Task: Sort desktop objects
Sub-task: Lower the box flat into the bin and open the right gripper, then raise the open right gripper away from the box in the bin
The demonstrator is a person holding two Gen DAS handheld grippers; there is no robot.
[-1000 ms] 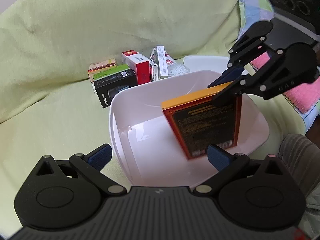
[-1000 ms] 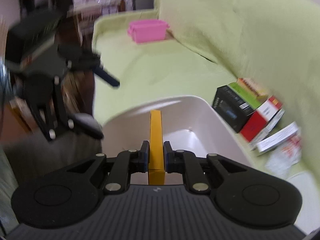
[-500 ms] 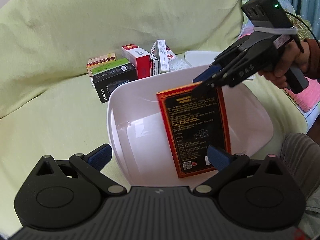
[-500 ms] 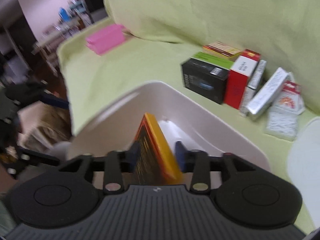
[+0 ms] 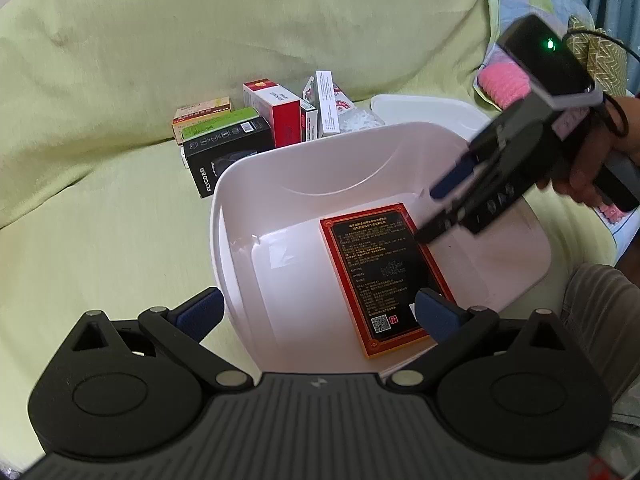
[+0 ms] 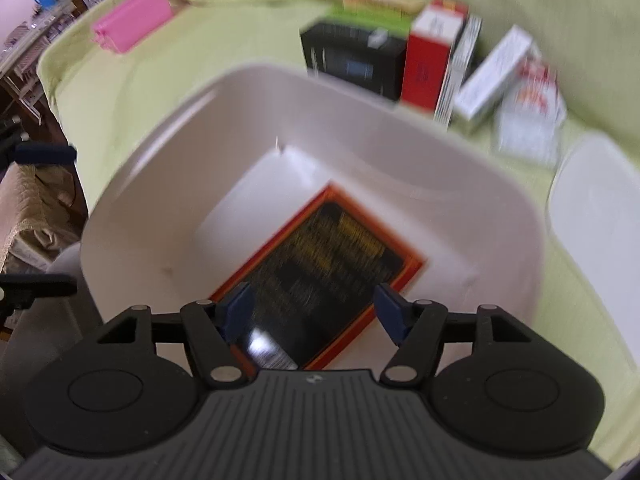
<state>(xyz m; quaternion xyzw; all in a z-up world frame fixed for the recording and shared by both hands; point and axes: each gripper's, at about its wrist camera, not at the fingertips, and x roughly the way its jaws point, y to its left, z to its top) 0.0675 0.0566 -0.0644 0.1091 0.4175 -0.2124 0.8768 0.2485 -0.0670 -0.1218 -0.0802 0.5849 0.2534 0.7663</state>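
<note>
- Right gripper: jaws spread wide, nothing between them, hanging over the bin just above the flat box.
- Left gripper: jaws wide too, empty, at the bin's near rim.
- Flat box lies face-down on the bin floor, right of centre.
- Remaining boxes stand packed together just behind the bin; lid behind it to the right.
- Handling, my read: light stiff cardboard, glossy so a bit slippery. Pinch across the thin dimension, near an edge; don't crush.
</note>
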